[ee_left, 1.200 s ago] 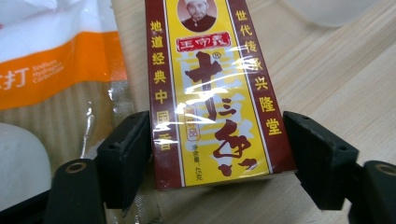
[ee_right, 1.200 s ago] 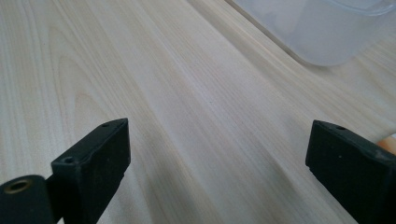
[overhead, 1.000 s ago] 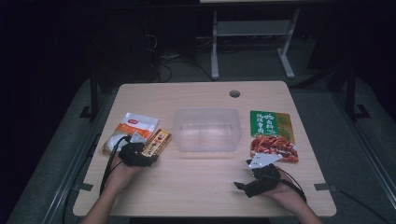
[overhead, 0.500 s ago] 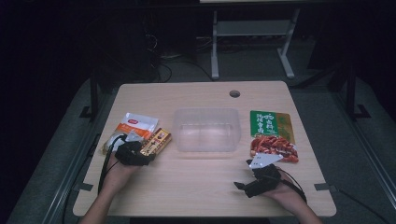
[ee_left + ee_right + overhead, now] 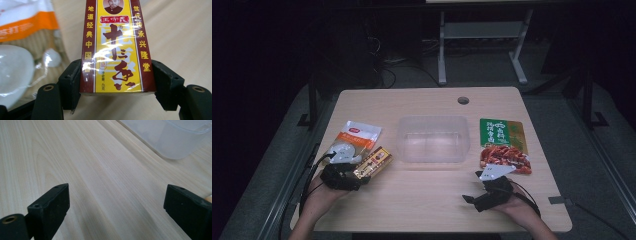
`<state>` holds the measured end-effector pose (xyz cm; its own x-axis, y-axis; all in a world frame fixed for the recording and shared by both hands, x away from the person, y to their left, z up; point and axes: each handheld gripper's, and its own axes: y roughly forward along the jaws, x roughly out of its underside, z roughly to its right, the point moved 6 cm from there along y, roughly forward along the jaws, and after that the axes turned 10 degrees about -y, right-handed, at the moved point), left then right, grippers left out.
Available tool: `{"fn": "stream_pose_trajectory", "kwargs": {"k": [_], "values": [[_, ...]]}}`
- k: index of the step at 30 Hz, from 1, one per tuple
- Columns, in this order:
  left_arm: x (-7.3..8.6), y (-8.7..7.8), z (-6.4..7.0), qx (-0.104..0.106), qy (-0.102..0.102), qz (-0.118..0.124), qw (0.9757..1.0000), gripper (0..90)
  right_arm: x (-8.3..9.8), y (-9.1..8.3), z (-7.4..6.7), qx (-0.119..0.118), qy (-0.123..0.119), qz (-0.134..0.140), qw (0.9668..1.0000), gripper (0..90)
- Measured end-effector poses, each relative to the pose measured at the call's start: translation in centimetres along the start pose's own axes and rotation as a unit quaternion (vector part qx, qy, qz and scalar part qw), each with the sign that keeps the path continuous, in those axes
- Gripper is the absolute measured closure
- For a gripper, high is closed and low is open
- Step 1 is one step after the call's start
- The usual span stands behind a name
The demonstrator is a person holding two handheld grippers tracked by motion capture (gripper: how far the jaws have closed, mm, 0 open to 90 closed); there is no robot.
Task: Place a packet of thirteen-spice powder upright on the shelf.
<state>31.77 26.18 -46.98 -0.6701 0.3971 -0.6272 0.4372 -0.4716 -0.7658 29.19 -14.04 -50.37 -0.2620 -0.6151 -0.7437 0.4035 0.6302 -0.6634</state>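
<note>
The left gripper (image 5: 357, 172) is now carrying the yellow box (image 5: 373, 162) up off the table (image 5: 432, 200), a little nearer the tub (image 5: 433, 139) than a second ago. In the left gripper view its jaws are clamping the box (image 5: 116, 47) by both long sides, near its bottom end. The white pouch (image 5: 353, 142) is lying just beside it. The clear tub is sitting mid-table with nothing in it. The right gripper (image 5: 484, 192) is resting near the green packet (image 5: 503, 145), jaws standing wide apart over bare wood.
</note>
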Motion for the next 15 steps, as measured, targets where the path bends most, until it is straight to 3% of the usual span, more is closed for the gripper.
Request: {"fn": "stream_pose_trajectory", "kwargs": {"k": [1,4,7,8,11,12,15], "values": [[0.2,-0.4,0.6,0.008,0.016,-0.004,0.9998,32.0,-0.1,0.0,-0.1,-0.001,0.001,0.000,1.0000,6.1],[0.2,-0.6,1.3,0.019,0.025,-0.003,0.9995,32.0,-0.1,-0.1,-0.1,-0.001,0.002,0.001,1.0000,6.1],[0.3,-0.6,2.5,0.049,0.052,-0.016,0.9973,32.0,-0.1,-0.2,-0.1,0.000,0.000,0.003,1.0000,6.1],[0.3,-0.6,2.5,0.049,0.052,-0.016,0.9973,32.0,-0.1,-0.2,-0.1,0.000,0.000,0.003,1.0000,6.1],[0.3,-0.1,4.0,0.087,0.070,-0.020,0.9936,31.9,-0.1,-0.2,0.0,0.000,0.000,0.007,1.0000,6.1],[0.3,-0.1,4.0,0.087,0.070,-0.020,0.9936,32.0,-0.1,-0.2,0.0,0.000,0.000,0.007,1.0000,6.1],[0.1,0.5,5.1,0.101,0.090,-0.022,0.9905,32.0,-0.1,-0.3,-0.1,-0.003,0.000,0.007,1.0000,6.1]]}}
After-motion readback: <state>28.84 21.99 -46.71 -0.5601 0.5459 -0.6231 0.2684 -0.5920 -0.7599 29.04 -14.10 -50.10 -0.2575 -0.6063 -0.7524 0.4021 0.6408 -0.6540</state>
